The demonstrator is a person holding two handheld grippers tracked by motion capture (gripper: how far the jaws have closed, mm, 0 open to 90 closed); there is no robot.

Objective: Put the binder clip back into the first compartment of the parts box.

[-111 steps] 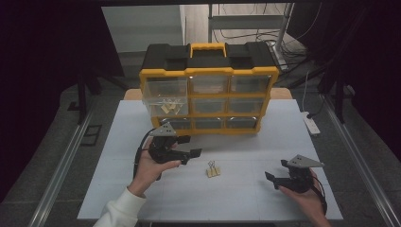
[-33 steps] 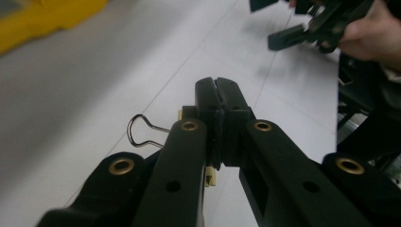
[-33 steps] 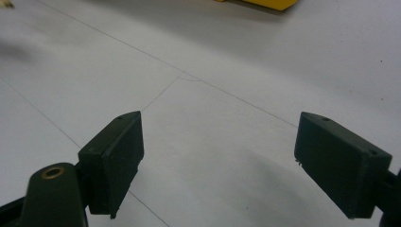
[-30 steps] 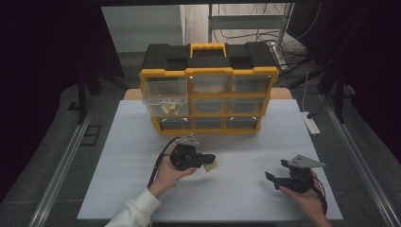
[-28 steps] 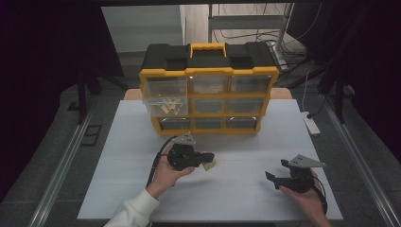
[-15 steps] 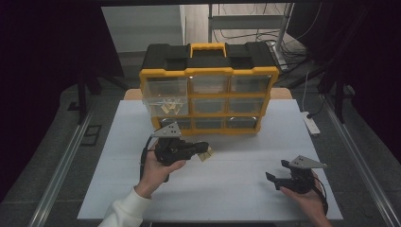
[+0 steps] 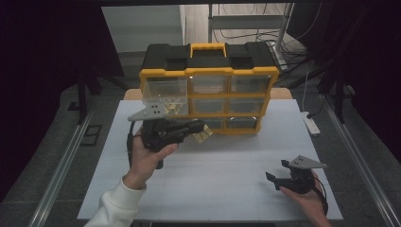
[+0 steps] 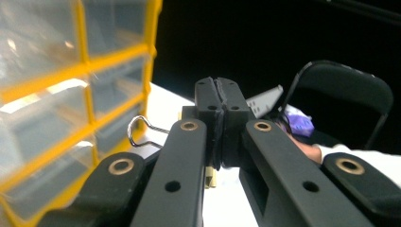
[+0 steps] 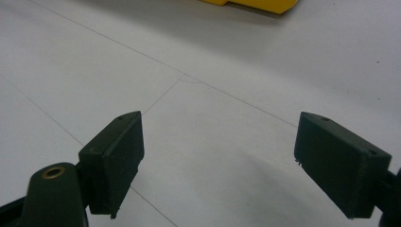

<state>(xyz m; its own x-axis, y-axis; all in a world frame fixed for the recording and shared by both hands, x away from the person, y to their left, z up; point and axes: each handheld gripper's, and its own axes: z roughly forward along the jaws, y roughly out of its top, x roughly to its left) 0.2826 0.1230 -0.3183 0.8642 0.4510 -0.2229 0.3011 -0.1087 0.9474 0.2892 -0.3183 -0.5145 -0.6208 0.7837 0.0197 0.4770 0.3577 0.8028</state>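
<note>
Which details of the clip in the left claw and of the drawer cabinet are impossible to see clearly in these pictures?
- Clip: small in the high view; in the left gripper view the shut left claw covers its body, leaving a wire loop.
- Drawer cabinet: contents unreadable through the blurred, glaring fronts in the left gripper view.
- Bottom-left drawer: hidden behind the left claw in the high view.

My read: a lab or workshop bay rigged for recording. White worktop framed by aluminium rails, dark curtains at both sides. Yellow-and-black small-parts organiser with clear drawers. Behind it a metal rack trailing cables, a white power strip, and a black chair.
</note>
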